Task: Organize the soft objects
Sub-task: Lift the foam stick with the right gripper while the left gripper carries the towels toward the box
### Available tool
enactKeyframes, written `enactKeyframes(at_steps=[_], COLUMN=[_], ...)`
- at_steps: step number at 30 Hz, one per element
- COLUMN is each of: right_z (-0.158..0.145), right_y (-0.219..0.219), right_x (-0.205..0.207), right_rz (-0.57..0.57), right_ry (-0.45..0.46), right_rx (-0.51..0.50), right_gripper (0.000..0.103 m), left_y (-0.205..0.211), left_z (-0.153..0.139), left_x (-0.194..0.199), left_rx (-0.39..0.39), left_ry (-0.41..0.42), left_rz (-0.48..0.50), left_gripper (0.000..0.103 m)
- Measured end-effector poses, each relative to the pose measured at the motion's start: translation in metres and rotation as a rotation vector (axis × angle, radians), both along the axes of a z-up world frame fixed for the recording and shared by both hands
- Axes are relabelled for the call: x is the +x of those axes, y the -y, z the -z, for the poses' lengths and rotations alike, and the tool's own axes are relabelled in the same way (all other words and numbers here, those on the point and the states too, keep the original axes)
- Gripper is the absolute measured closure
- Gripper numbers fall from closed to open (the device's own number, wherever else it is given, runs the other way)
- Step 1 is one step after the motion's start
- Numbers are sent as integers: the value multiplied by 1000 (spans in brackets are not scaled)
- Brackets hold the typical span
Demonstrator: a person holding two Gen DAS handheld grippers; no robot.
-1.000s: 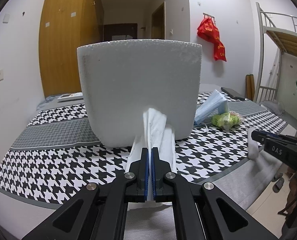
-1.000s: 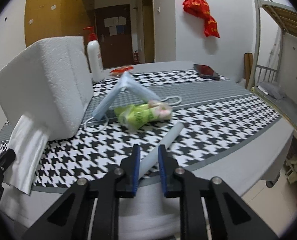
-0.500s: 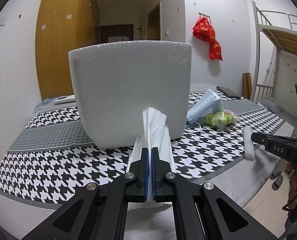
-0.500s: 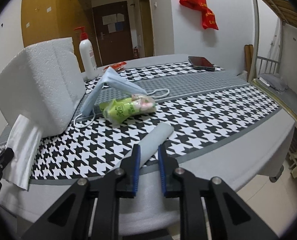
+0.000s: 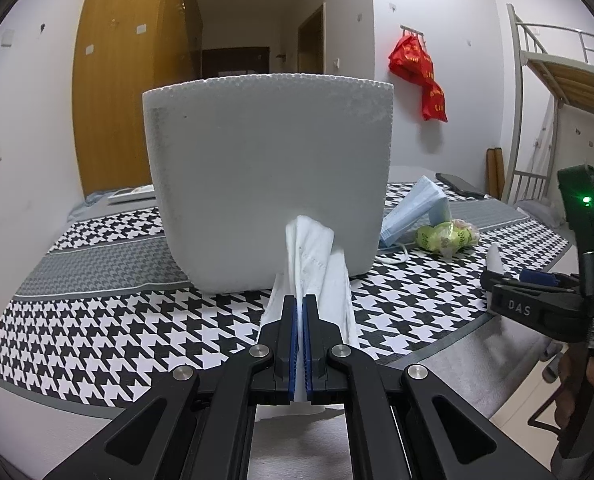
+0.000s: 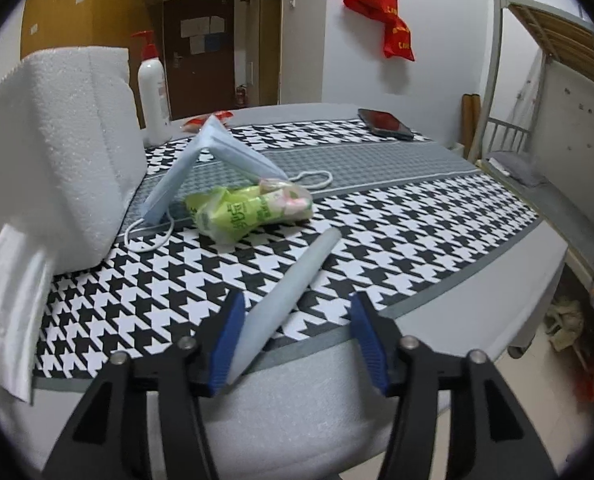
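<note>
- Leftmost in the right wrist view, a folded white tissue (image 6: 13, 300) drapes over the cloth's near edge, soft and limp; the left gripper (image 5: 299, 312) is clamped tight on it just in front of the grainy white foam block (image 5: 269, 184).
- Next, centre frame, a pale blue face mask (image 6: 213, 160) stands tented, its ear loops trailing, touching a crinkly green plastic packet (image 6: 249, 214).
- Lower centre, the pale foam tube (image 6: 293, 292) lies on the houndstooth tablecloth (image 6: 397, 240); its long axis runs from the right gripper (image 6: 297, 320) up and rightward.
- That gripper's jaws stand wide apart, gripping nothing; the tube's near end leans against the left blue pad (image 6: 227, 340).
- Judging by this, the right gripper is nearer the tube, and closing would need it centred first.
</note>
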State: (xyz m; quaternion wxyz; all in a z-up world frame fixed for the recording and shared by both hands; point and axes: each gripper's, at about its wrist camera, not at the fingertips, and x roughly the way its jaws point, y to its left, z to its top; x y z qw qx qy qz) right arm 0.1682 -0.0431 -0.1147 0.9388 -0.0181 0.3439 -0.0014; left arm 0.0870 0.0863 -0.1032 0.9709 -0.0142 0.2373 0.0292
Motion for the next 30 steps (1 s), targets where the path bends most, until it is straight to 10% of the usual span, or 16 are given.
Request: enactKeyframes(at_steps=[6,10,16,30], right_z=[0,0,-3,-11], right_y=[-5,-14,-8,8], right_x=[8,8,10,-5], right_rz=[-14,-50,-83,-141], right_ry=[-45,-39,-40,15], right_rx=[34,22,70,114], right_gripper=[39,72,91,91], left_y=[-4,-6,-4,2], left_z=[1,1,-1,-8], left_x=[-3,-5,-5,-4], left_rx=[-9,-10,-10,6], left_ry=[-2,-2,0,10], left_rz=[-2,-3,1,10], left_gripper=[101,101,101,101])
